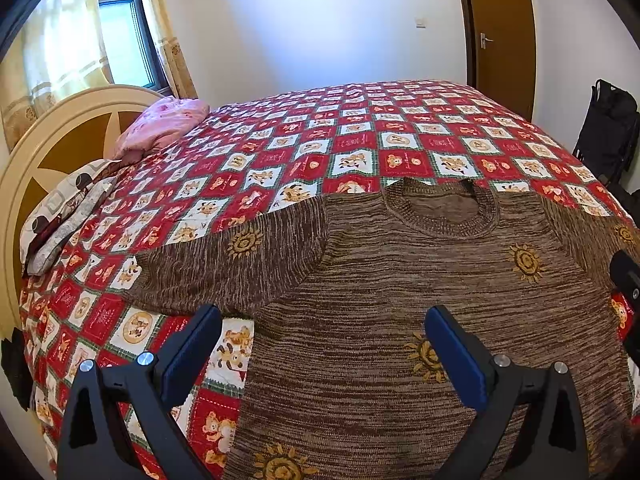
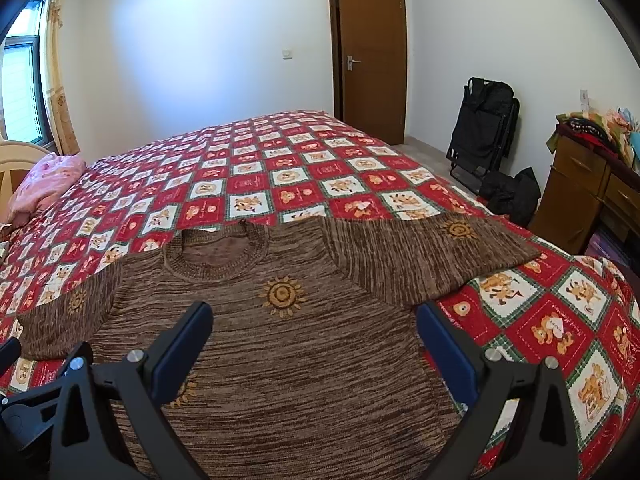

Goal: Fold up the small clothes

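Red checked bedspread (image 1: 360,148) carries a brown sweater (image 1: 400,300) spread flat. Left gripper (image 1: 322,340) and right gripper (image 2: 314,336) hover above the sweater, jaws spread, grasping nothing.

Left gripper (image 1: 322,338) and right gripper (image 2: 314,334) both spread wide, blue pads (image 1: 192,354) facing inward, nothing between the jaws, angled slightly down and side by side.

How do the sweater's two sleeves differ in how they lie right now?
The left sleeve spreads out toward the headboard side, with its cuff end nearer the pillows. The right sleeve spreads toward the side of the bed by the wooden dresser, and its cuff lies near that edge of the quilt. Both lie flat and unfolded, angled away from the sweater body, each showing a sun motif.
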